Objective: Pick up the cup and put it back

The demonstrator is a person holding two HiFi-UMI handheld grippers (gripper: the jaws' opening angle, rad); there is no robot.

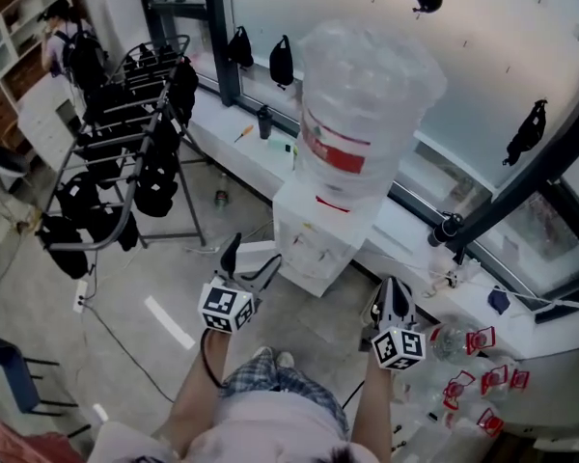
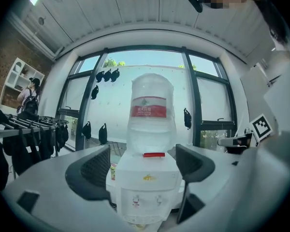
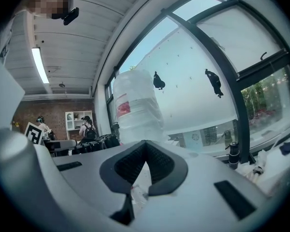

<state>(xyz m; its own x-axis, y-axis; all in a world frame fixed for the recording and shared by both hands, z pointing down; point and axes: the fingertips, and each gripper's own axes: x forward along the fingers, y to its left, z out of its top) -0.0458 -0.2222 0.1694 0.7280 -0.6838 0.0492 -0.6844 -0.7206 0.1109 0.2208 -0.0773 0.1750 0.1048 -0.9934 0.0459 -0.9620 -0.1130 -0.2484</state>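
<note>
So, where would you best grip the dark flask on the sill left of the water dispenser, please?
Probably around its mid-body: the dark flask stands upright on the sill with window glass behind, so bring the claw in level from the room side.

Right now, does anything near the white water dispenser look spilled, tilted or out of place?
Yes: several clear plastic bottles with red labels lie scattered on the floor below the window ledge, right of the white water dispenser. The large clear water jug on it sits upright; no spill shows.

White dispenser (image 2: pixel 144 178), clear bottle (image 2: pixel 150 132), red label (image 2: pixel 149 107), black-and-white marker cube (image 1: pixel 227 308) on left gripper (image 1: pixel 252 257)
</note>
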